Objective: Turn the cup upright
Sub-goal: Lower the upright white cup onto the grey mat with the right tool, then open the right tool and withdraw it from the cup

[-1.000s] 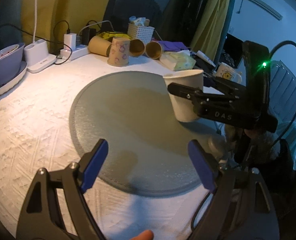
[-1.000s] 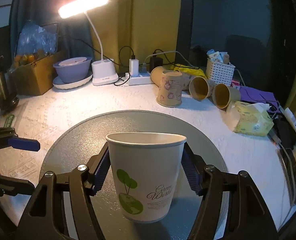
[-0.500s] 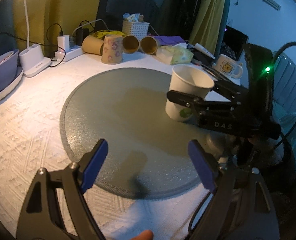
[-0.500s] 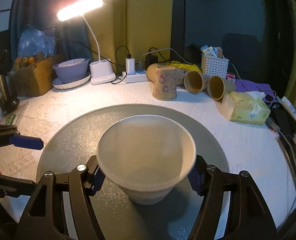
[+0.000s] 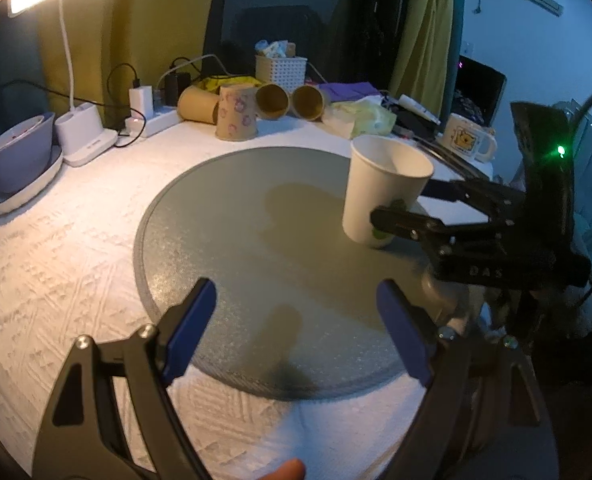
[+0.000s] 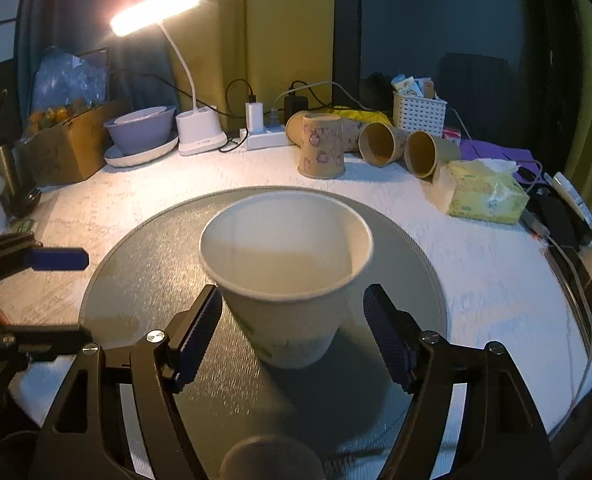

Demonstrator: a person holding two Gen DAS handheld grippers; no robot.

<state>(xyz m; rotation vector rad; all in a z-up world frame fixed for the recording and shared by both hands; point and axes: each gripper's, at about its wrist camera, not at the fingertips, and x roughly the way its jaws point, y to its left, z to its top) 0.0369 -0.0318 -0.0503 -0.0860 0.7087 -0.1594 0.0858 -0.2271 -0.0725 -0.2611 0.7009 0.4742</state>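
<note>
A white paper cup [image 6: 287,276] with a green print stands mouth up on the round grey mat [image 6: 143,280], tilted a little. My right gripper [image 6: 293,334] has opened; its blue pads sit on either side of the cup's lower half with a gap on each side. In the left wrist view the cup [image 5: 382,190] stands at the mat's [image 5: 231,248] right side with the right gripper [image 5: 406,210] around its base. My left gripper [image 5: 296,334] is open and empty over the mat's near edge.
Brown paper cups [image 6: 322,146] stand and lie at the back, beside a power strip [image 6: 265,138], a white basket [image 6: 418,114] and a lamp base [image 6: 199,134]. A tissue pack [image 6: 484,192] and a mug [image 5: 466,142] are on the right. A purple bowl [image 6: 141,130] sits at the back left.
The right gripper lowered the upright cup onto the mat and opened its jaws off it. The left gripper stayed open and drew back slightly.
</note>
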